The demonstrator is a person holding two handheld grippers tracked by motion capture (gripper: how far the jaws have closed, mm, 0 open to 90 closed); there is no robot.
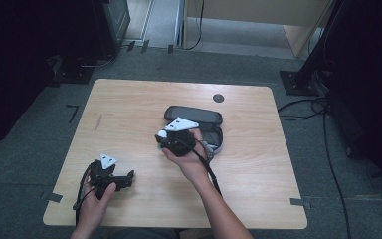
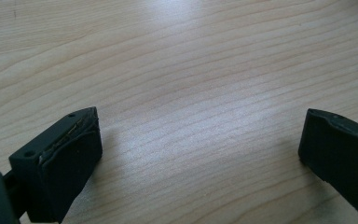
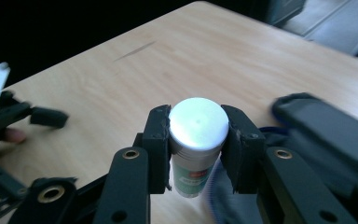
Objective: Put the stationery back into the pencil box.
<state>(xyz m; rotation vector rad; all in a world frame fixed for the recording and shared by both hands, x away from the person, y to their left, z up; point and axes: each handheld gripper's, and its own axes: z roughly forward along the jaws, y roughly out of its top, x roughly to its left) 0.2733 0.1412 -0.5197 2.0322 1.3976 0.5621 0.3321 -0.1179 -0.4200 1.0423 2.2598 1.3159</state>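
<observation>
My right gripper is shut on a small tube with a white cap and a green label, held upright above the table. In the high view that right gripper hovers at the left end of an open black zip case, and the white cap shows at its tip. My left gripper rests low near the table's front left with its jaws wide apart. In the left gripper view its fingers frame bare wood and hold nothing.
The wooden table has a round cable hole at the back right. The case's dark lid lies right of the held tube. Cables and dark stands sit on the carpet around the table.
</observation>
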